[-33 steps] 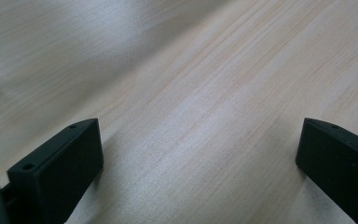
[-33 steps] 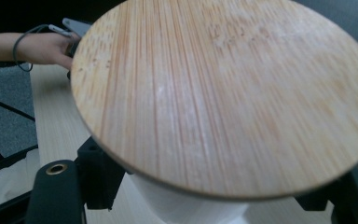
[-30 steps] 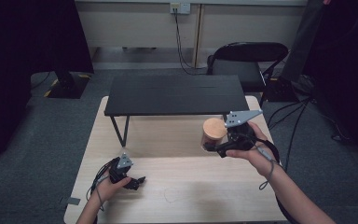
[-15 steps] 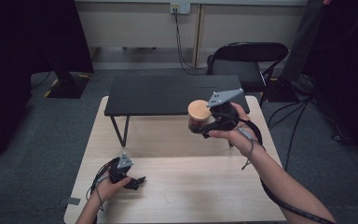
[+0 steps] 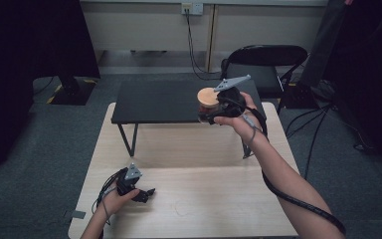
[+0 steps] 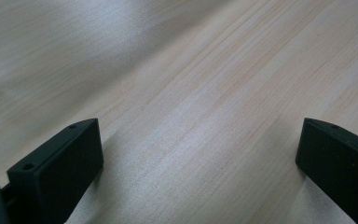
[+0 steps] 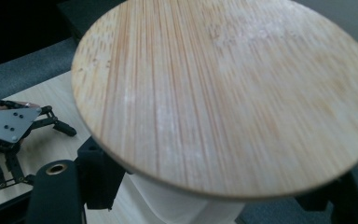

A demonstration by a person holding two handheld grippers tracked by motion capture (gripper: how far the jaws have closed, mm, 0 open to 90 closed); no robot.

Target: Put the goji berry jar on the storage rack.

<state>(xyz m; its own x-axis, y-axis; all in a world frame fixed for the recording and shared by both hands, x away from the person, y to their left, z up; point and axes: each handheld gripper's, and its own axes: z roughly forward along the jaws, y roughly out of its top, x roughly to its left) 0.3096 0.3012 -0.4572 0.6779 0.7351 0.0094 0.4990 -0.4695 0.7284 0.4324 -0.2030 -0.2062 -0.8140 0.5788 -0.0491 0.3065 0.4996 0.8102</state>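
Observation:
A white jar with a round bamboo lid [image 5: 208, 95] hangs in the air above the right end of the low black table [image 5: 159, 102]. My right gripper [image 5: 205, 115] is shut on its white body just under the lid. In the right gripper view the lid [image 7: 223, 93] is close up and the white body [image 7: 186, 205] sits between the jaws of the right gripper [image 7: 205, 203]. My left gripper [image 5: 148, 193] rests open on the light wooden table [image 5: 204, 169] at the near left. Bare wood lies between the jaws of the left gripper [image 6: 200, 163].
The black table stands on the far half of the wooden table, on thin legs [image 5: 129, 140]. A black folding chair [image 5: 263, 59] stands behind it. Cables [image 5: 323, 124] run over the grey carpet at the right. A cable trails from my right hand down along the forearm.
My right gripper has carried the jar up and to the left, from beside the black table's right end to above it. The left gripper has stayed in place.

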